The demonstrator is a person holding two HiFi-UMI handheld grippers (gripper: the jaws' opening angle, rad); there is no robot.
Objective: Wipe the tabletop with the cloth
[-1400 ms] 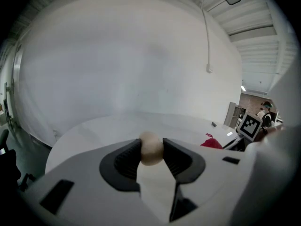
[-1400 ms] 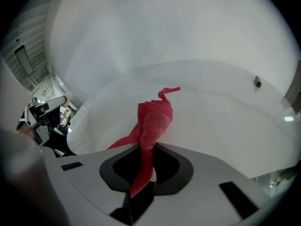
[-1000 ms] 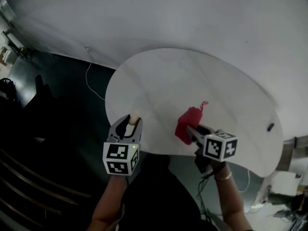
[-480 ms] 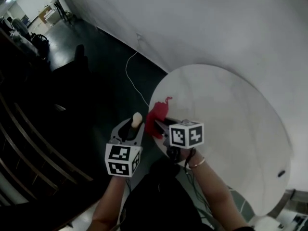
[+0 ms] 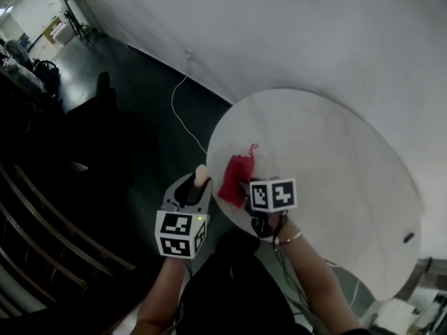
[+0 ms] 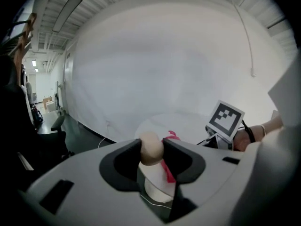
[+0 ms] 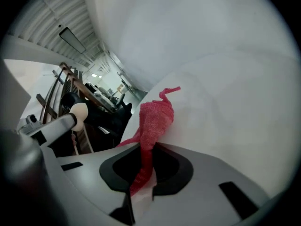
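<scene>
Tiny dark object [image 5: 407, 238] at the table [image 5: 349, 173] rim, too small for identification

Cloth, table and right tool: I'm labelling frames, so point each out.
cloth [image 5: 236, 176], head view, middle of the red fabric.
table [image 5: 335, 159], head view, bare white top.
right tool [image 7: 143, 166], right gripper view, midway between its jaws.

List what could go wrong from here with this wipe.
The right gripper pinches only a narrow bunch of the red cloth, so it might slip out or wipe just a thin strip.
The cloth lies near the table edge; a stroke could run off it.
The left gripper, holding a beige rounded object, sits close by and might get bumped.
</scene>
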